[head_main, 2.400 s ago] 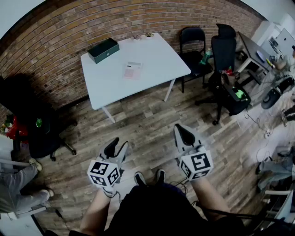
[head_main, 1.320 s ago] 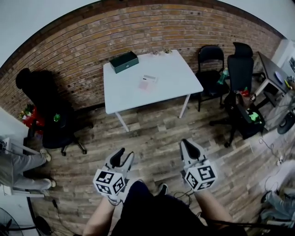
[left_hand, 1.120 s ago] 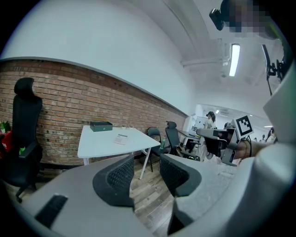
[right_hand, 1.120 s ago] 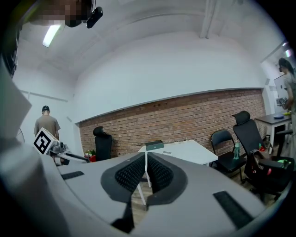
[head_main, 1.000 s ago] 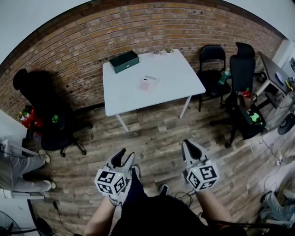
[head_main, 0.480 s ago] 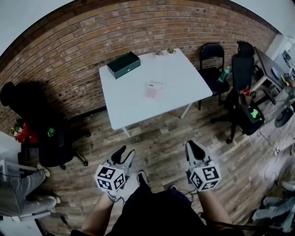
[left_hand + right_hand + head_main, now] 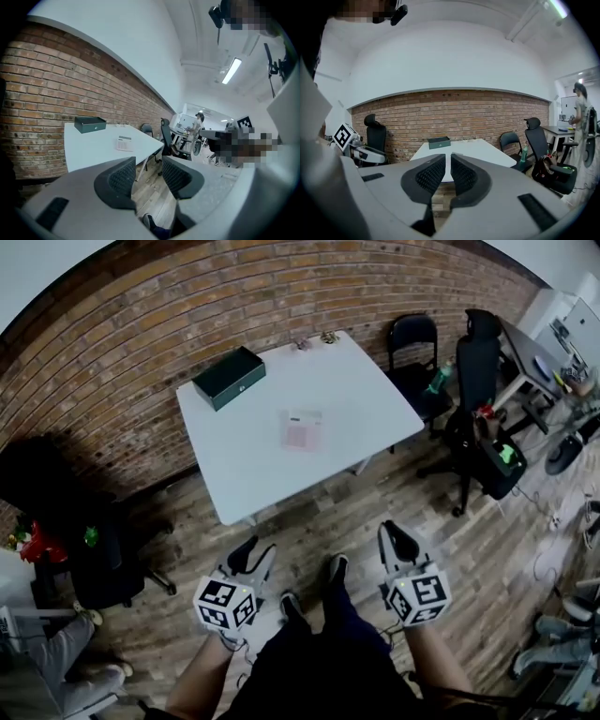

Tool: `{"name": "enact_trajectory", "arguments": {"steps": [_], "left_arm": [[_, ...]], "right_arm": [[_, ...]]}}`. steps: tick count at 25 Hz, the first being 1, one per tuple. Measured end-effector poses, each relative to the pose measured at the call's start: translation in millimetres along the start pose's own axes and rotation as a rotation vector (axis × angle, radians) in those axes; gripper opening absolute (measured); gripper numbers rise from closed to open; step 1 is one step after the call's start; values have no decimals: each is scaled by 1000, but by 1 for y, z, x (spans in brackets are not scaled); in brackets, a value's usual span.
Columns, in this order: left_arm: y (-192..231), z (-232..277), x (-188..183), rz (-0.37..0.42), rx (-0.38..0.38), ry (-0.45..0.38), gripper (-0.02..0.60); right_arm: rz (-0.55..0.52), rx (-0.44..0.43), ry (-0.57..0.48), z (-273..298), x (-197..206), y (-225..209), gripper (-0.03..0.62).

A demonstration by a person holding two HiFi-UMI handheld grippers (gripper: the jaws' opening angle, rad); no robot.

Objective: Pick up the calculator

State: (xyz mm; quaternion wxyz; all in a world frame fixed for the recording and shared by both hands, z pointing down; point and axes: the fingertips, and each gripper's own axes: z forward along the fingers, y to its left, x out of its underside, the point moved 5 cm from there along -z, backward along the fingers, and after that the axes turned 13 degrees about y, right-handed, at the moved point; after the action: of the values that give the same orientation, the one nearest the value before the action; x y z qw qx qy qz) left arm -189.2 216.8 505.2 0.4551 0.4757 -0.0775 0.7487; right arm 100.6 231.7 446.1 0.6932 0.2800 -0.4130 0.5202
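while calculator (image 7: pixel 302 430) lies on table (image 7: pixel 239 460), left gripper (image 7: pixel 255 552) fingers wide, right gripper (image 7: pixel 397 538) fingers just opened narrowly, both empty

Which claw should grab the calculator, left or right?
Probably left: the left claw gapes wide, and the calculator lies slightly nearer its side. The right claw, just opening, shows only an empty slit.

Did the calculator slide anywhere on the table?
No. The calculator lies where it was, in the middle of the white table, nearer than the green box at the back corner.
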Motion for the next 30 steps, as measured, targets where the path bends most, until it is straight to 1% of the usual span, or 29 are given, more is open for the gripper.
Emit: {"name": "enact_trajectory", "arguments": {"steps": [3, 6, 11, 13, 15, 18, 21, 24, 28, 30], "left_arm": [[7, 18, -15, 0, -6, 7, 172], [16, 34, -34, 10, -36, 13, 172], [30, 63, -77, 22, -85, 10, 172], [34, 77, -94, -1, -95, 3, 172], [36, 89, -106, -50, -97, -11, 172], [42, 103, -116, -90, -117, -23, 172], [55, 115, -120, -115, -141, -14, 172], [73, 125, -123, -124, -146, 5, 172], [107, 139, -133, -139, -131, 28, 172], [125, 144, -143, -134, -114, 27, 172]], "right_arm": [[6, -18, 5, 22, -4, -14, 41], [26, -54, -6, 51, -14, -32, 42], [36, -152, -24, 105, -45, -58, 48], [21, -185, -23, 122, -58, -69, 48], [4, -216, -6, 138, -65, -80, 49], [-9, -256, 36, 162, -68, -95, 57], [-6, -269, 57, 185, -78, -108, 58], [15, -277, 73, 209, -84, -117, 60], [49, -272, 110, 247, -96, -122, 63], [80, -263, 122, 262, -102, -121, 67]]}}
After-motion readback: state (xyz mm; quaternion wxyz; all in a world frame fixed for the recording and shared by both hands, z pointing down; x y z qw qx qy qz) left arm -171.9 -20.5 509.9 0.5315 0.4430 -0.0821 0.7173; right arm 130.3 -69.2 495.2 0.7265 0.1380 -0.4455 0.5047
